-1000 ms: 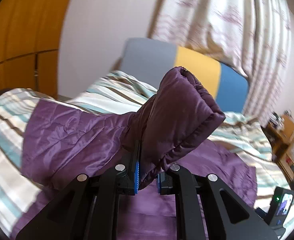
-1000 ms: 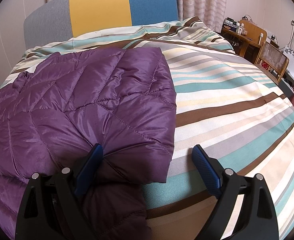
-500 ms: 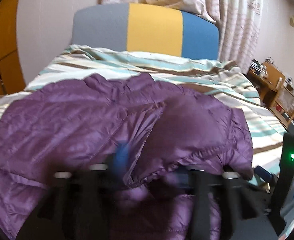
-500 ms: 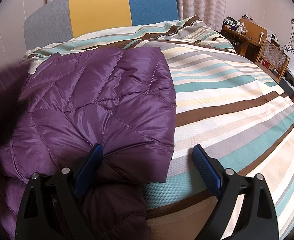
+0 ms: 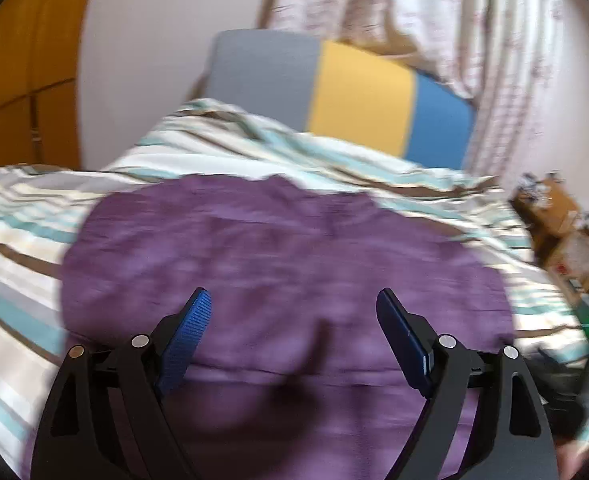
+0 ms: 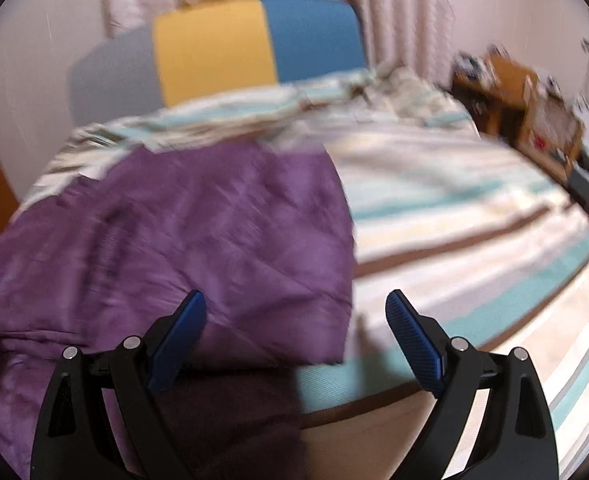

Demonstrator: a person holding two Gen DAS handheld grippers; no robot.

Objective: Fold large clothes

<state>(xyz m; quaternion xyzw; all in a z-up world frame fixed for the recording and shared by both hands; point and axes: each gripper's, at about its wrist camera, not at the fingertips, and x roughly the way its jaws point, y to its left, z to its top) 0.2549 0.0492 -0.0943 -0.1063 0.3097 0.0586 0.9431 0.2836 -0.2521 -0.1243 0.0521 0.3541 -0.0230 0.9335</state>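
**Ana:** Left wrist view first, nearest thing: the left hand-held gripper (image 5: 290, 312) is standing with its jaws spread wide, nothing between the blue pads. A second ago those pads were pinching the cuff of the sleeve and holding it up; the jaws have just been opening, and the sleeve is now lying somewhere on the body of the purple jacket (image 5: 278, 264), though blur is hiding its outline.

**Ben:** So the sleeve is being let go onto the jacket. And the other side?

**Ana:** In the right wrist view the right hand-held gripper (image 6: 296, 316) is also hanging open, as wide as it was a second ago, empty. Its left pad is showing over the jacket's folded right edge (image 6: 334, 248), its right pad over the striped duvet (image 6: 474, 216); whether either is touching the fabric, I cannot tell.

**Ben:** Where is the jacket sitting overall?

**Ana:** Spread on the bed, towards the foot, with bare stripes running beyond it up to the grey, yellow and blue headboard (image 5: 358, 96). Curtains (image 5: 434, 20) are hanging behind that.

**Ben:** Meaning for the fold?

**Ana:** My reading is that both sides are now lying turned inward, so a fold across the length is probably coming next.
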